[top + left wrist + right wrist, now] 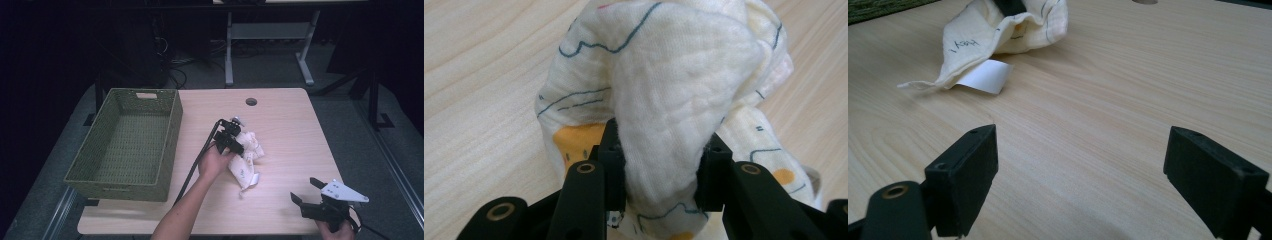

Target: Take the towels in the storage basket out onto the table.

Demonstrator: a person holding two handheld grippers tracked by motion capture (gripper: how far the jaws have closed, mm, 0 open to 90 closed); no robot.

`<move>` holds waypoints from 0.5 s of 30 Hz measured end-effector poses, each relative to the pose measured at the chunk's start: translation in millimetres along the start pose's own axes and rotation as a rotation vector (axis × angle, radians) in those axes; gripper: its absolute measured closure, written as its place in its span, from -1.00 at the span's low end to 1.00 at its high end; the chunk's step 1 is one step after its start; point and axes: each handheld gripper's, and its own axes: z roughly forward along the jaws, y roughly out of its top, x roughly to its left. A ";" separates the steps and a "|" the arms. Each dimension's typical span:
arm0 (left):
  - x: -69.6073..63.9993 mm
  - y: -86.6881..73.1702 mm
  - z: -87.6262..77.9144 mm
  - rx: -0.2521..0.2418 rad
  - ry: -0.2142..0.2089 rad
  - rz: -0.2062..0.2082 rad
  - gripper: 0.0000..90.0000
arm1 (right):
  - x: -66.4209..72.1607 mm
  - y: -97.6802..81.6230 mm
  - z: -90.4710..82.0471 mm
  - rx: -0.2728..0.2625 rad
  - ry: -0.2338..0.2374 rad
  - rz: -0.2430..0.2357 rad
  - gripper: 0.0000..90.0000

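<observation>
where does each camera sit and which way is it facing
High view: above the person's side, looking forward and down on the table, basket and cloth; both forearms and hands enter from the bottom.
Left gripper view: rides the left claw, looking along its jaws, which pinch a fold of the cloth.
Right gripper view: rides the right claw, low over the table, jaws wide apart, facing the cloth farther off.
Shared: all three show the cloth and the table.
</observation>
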 end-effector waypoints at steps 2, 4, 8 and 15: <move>-2.0 -0.1 1.4 -0.003 0.017 0.011 0.42 | -0.4 -0.1 -0.1 -0.002 0.000 -0.001 -0.69; -3.8 0.1 3.3 -0.002 0.019 0.008 0.40 | -0.8 -0.1 -0.2 -0.004 0.000 0.000 -0.69; -7.2 -0.1 6.9 0.008 0.046 0.034 0.34 | -0.8 0.3 -0.9 -0.003 0.000 0.002 -0.70; -11.1 -2.0 11.3 0.013 0.087 0.056 0.17 | -1.0 0.3 -0.9 -0.004 0.000 0.001 -0.70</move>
